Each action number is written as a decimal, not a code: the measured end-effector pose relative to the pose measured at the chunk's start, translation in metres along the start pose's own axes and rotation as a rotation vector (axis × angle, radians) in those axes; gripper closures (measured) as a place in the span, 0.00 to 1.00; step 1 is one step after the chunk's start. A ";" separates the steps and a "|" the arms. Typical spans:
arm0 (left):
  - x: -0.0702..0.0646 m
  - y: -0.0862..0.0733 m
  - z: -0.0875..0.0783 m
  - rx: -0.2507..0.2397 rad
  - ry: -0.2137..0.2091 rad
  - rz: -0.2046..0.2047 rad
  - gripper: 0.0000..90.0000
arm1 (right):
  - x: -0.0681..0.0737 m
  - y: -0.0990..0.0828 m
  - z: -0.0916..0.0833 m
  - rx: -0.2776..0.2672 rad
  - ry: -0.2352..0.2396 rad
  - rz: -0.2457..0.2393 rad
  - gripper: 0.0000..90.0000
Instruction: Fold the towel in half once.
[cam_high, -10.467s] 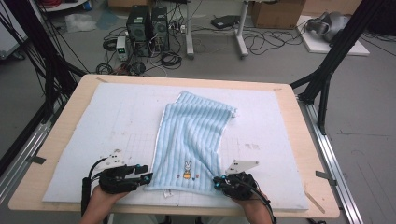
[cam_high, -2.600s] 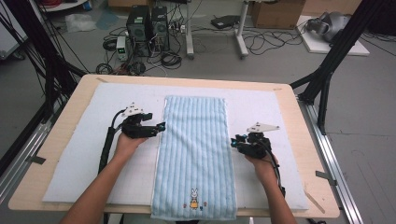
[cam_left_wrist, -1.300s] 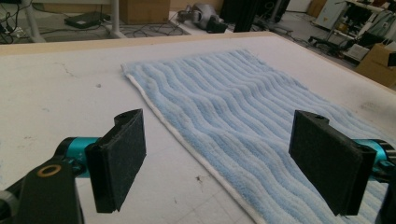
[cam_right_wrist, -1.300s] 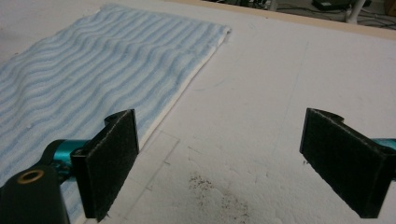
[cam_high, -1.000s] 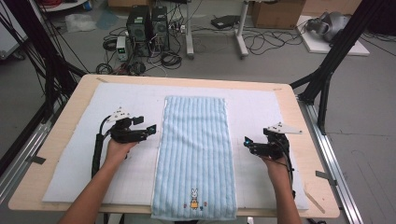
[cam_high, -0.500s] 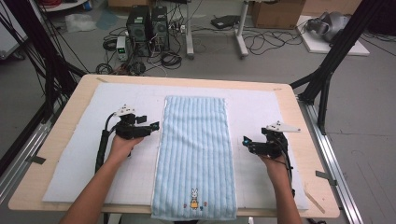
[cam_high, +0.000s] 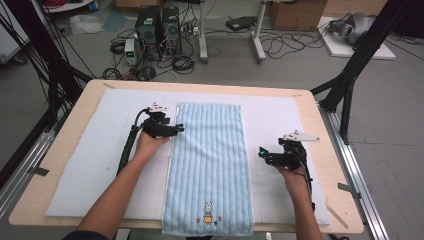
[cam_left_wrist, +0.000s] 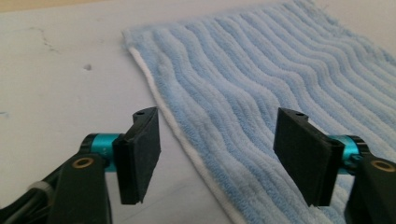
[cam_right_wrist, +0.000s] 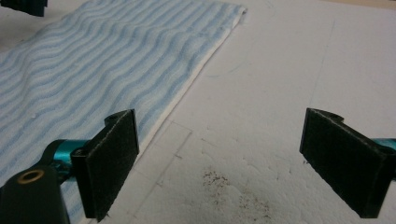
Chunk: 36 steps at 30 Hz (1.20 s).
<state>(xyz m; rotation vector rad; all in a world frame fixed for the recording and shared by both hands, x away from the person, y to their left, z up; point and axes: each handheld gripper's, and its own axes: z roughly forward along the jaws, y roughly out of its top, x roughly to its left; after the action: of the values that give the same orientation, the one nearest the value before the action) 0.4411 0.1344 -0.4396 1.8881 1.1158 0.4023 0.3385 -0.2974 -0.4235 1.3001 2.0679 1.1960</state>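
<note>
At the table's nine o'clock, the left gripper (cam_high: 176, 128) sits at the towel's (cam_high: 209, 165) left hem, its jaws astride that edge and just closing, pads not yet pressing, probably to pinch it for a fold. The towel lies flat down the middle of the white mat (cam_high: 90, 165). At three o'clock, the right gripper (cam_high: 262, 152) waits open, clear of the right hem.

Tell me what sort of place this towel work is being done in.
Likely a lab or workshop: computer towers and loose cables sit on the floor behind the table, and black frame struts stand beside it.
</note>
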 end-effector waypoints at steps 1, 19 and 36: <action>-0.001 0.000 0.002 0.010 -0.001 0.005 0.44 | 0.000 0.000 0.000 -0.001 0.000 -0.001 0.12; -0.007 -0.004 0.006 0.048 0.001 0.052 0.97 | 0.006 0.009 0.017 0.000 0.030 -0.002 0.12; 0.001 -0.002 0.001 0.006 -0.042 -0.016 0.97 | 0.025 0.047 0.117 0.195 0.019 -0.064 0.44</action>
<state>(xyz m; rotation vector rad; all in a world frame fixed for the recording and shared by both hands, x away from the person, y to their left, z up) 0.4405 0.1351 -0.4420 1.8828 1.1048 0.3490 0.4342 -0.2144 -0.4458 1.3004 2.2694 1.0036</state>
